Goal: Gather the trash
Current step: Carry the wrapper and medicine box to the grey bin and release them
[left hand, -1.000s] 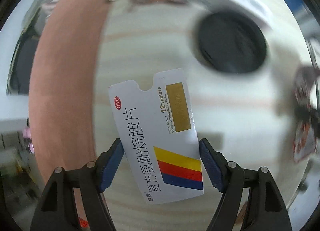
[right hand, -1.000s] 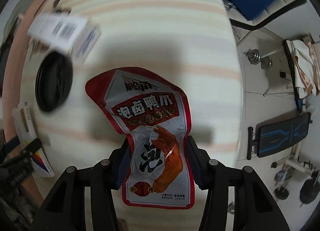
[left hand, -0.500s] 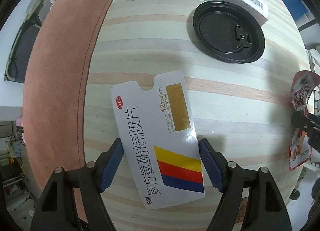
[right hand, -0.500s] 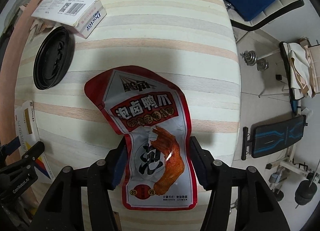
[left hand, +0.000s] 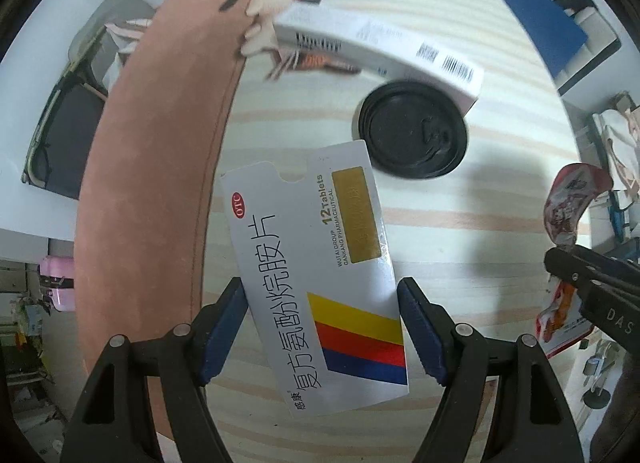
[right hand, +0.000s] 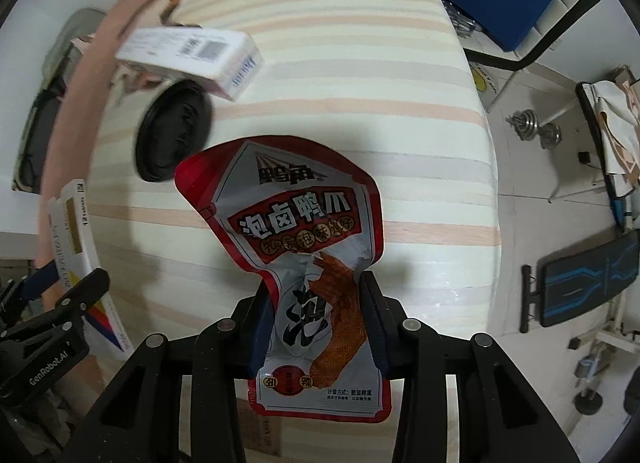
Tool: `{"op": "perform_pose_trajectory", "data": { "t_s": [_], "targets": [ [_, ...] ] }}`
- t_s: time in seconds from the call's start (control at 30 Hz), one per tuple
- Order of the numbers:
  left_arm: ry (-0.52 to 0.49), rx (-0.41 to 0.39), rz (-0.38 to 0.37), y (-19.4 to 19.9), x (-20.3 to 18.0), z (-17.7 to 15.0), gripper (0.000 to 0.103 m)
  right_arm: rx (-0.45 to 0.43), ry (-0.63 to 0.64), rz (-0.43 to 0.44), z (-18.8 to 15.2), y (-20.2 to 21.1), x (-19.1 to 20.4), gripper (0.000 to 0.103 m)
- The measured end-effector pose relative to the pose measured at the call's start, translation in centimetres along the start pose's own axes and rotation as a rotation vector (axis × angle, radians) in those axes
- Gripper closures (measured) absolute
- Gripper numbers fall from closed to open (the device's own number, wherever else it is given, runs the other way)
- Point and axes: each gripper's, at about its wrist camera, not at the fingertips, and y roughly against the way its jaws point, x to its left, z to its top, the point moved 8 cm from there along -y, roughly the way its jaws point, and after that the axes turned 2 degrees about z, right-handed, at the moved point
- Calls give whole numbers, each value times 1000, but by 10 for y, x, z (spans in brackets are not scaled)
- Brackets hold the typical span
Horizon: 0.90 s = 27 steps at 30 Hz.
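Left tool (left hand: 322, 327) clamps the tablet box (left hand: 316, 283); right tool's (right hand: 318, 323) just-closing jaws pinch the snack wrapper (right hand: 296, 231).

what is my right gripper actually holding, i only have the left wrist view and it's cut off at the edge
Observer: A red and silver snack pouch. The right gripper has just been closing its jaws, and the pads now press on the pouch's lower half.
Operator: is it gripped flat or bunched up
Observer: Bunched. The pouch is pinched into a narrow waist between the pads, and its top flares out wide above them.
Operator: what's past the table on that side
Observer: Bare floor, with a dumbbell and a black and blue bench.
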Motion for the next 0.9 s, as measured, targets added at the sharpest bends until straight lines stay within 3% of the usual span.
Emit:
{"op": "perform_pose_trajectory", "data": {
  "t_s": [0.3, 0.5, 0.67, 0.9],
  "targets": [
    [-14, -119, -39, 61, 17, -10, 29, -110, -7, 56, -17, 57, 35, 61],
    [-45, -187, -72, 77, 48, -36, 29, -183, -30, 44, -58, 95, 60, 61],
    [-120, -242, -105, 92, 82, -86, 29, -252, -97, 21, -122, 118, 89, 61],
    [-211, -240, -152, 89, 126, -173, 29, -280, -208, 15, -252, 123, 145, 61]
  ]
}}
